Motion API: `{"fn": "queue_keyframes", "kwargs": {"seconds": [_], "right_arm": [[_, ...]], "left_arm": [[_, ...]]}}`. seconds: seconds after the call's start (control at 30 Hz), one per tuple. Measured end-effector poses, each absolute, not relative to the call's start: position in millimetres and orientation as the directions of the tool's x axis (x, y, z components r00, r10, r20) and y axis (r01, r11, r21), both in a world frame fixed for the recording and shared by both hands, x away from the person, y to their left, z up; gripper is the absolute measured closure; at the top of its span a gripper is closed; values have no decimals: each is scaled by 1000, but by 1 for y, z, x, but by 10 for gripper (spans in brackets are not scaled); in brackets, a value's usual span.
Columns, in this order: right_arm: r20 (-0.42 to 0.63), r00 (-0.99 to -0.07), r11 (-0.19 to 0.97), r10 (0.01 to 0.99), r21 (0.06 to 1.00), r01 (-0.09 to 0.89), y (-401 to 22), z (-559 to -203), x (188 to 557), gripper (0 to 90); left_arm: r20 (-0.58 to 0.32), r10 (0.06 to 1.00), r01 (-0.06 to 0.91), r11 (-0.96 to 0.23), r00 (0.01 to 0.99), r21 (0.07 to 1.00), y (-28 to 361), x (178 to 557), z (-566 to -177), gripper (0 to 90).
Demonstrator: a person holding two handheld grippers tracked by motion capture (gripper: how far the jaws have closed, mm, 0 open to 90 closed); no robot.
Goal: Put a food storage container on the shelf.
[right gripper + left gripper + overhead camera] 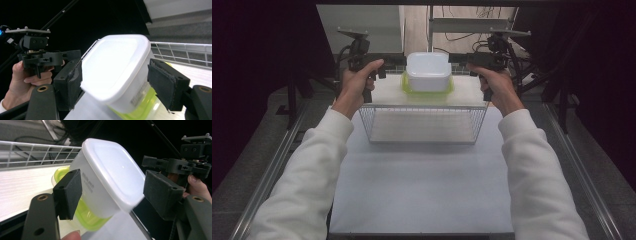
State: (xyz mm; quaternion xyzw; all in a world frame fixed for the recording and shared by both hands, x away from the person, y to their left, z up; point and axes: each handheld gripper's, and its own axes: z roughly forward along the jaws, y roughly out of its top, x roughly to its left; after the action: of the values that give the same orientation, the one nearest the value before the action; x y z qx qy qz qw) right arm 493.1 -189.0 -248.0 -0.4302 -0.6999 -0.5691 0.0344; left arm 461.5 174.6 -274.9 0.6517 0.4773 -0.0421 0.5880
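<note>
Between my left gripper's (pixel 112 195) two black pads sits the white container (pixel 107 177), and the jaws stand spread: in the left gripper view one pad lies just beside the container's wall, the other stands apart from its rim, so nothing is pinched. My right gripper (pixel 115 82) is in the same condition; in the right gripper view its jaws are spread on either side of the same container, with a gap showing at each pad. The container is turned base up and rests on a yellow-green lid (pixel 409 86), whose rim shows beneath it. Both lie on the white top board (pixel 387 92) of a wire rack (pixel 427 125), toward its far edge. My left hand (pixel 354 87) and right hand (pixel 499 87) hold the grippers at the container's two sides. The rack stands on a white table (pixel 422 190), with white sleeves (pixel 307 175) reaching in from the near edge.
</note>
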Motion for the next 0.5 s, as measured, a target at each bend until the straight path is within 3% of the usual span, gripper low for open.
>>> {"fn": "queue_keyframes", "kwargs": {"seconds": [0.3,0.5], "right_arm": [[511,-673,-22,535,804,594,-214,-258,456,282],[419,-711,46,565,844,534,-229,-276,426,282]], "left_arm": [[-556,576,611,121,599,783,183,416,-280,290],[-472,603,555,59,642,830,184,373,-290,282]]}}
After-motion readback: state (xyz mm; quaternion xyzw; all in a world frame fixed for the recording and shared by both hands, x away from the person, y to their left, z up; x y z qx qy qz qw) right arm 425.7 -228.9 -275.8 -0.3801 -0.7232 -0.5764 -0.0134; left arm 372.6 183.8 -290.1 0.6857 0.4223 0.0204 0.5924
